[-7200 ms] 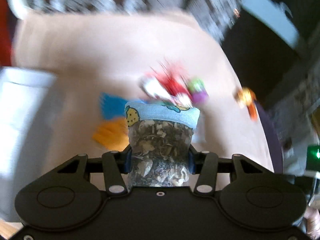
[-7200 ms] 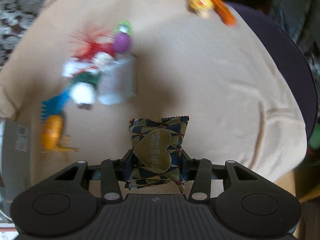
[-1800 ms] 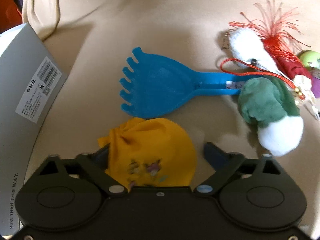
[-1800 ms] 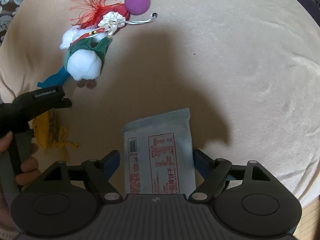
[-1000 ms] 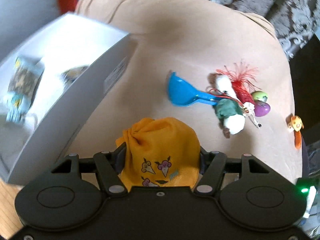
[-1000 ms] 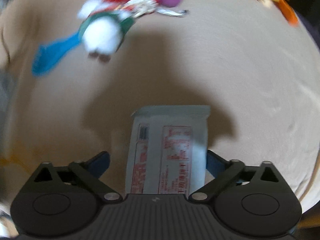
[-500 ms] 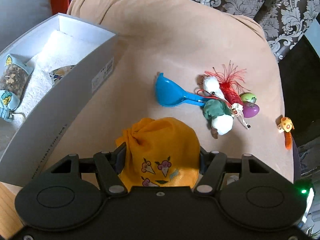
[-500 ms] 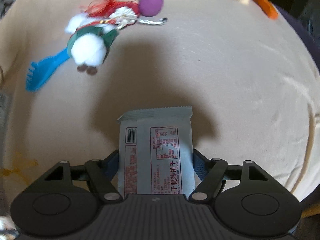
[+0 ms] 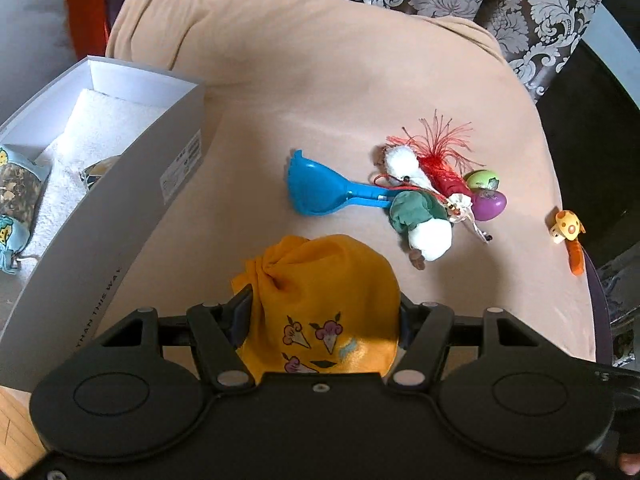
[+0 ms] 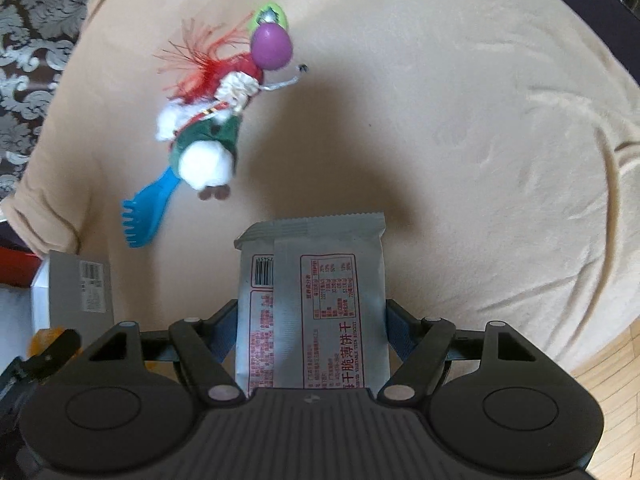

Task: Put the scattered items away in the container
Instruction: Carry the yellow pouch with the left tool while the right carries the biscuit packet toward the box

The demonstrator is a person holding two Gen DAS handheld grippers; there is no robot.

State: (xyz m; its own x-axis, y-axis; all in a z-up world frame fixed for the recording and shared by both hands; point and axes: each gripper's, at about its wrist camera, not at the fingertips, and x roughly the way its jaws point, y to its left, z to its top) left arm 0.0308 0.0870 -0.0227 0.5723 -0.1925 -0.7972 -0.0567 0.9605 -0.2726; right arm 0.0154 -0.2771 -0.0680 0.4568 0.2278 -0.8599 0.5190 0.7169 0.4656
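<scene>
My left gripper (image 9: 324,304) is shut on a yellow drawstring pouch (image 9: 320,300) and holds it above the beige cloth, to the right of the open grey box (image 9: 132,216). The box holds a blue-trimmed herb bag (image 9: 16,196) and a patterned packet (image 9: 96,170) on white padding. My right gripper (image 10: 310,316) is shut on a grey biscuit packet (image 10: 316,300), held above the cloth. A corner of the box (image 10: 72,288) shows at the left of the right wrist view.
On the cloth lie a blue toy rake (image 9: 324,196), a green-and-white plush with red tassel (image 9: 420,200), a purple egg (image 9: 490,205), a green egg (image 9: 482,179) and a mushroom toy (image 9: 566,230). The same rake (image 10: 148,208), plush (image 10: 204,148) and purple egg (image 10: 272,46) show in the right wrist view. A patterned dark sofa lies behind.
Both grippers have kept their hold. The left one has drawn nearer the cloth beside the box. The right one has shifted so the box corner has come into its view.
</scene>
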